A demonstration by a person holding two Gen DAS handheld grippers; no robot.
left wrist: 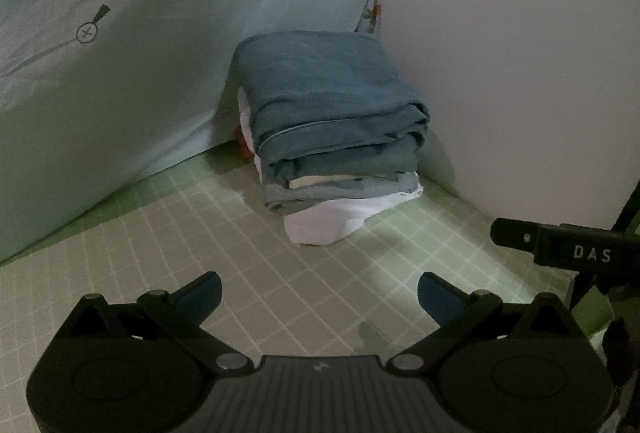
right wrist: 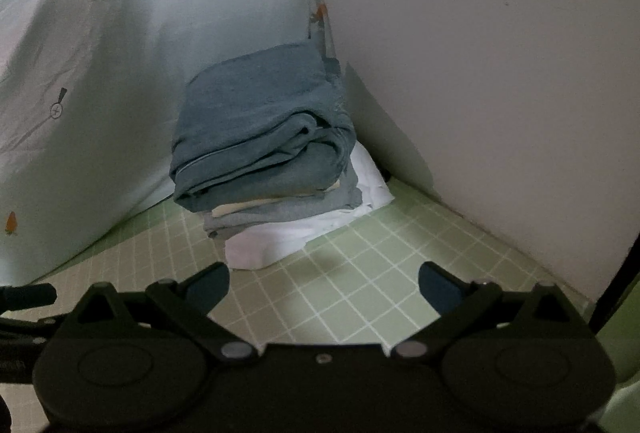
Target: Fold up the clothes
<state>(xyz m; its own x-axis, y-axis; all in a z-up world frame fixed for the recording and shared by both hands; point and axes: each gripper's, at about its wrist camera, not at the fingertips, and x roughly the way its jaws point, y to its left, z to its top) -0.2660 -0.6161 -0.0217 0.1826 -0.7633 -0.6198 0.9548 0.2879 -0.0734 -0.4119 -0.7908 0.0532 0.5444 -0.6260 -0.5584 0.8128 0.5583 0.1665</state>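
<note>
The pile of folded clothes [left wrist: 332, 137] sits in the corner, where the pale bedding with carrot pictures [left wrist: 120, 53] meets the plain wall [left wrist: 520, 53]. It rests on a green checked sheet [left wrist: 280, 293]. A big blue-grey folded piece [left wrist: 320, 89] is on top, thinner grey and cream layers lie under it, and a white piece [left wrist: 332, 225] is at the bottom.

The left gripper [left wrist: 320, 297] has its fingers wide apart and nothing is between them. The right gripper [right wrist: 324, 285] also has its fingers wide apart, with nothing in them. Both hang over bare sheet, a little way back from the pile, and neither one touches it.

The pile lies straight ahead of both grippers and higher up in both views. From the right gripper it sits ahead and a bit to the left, and the white bottom piece [right wrist: 272, 241] is quite near its left finger [right wrist: 208, 285]. So the right hand looks a little closer. The folded front edges face the grippers, and the pile runs back toward the corner.

I think the pile looks done, and no loose clothes show here, so the next piece must be somewhere out of view
</note>
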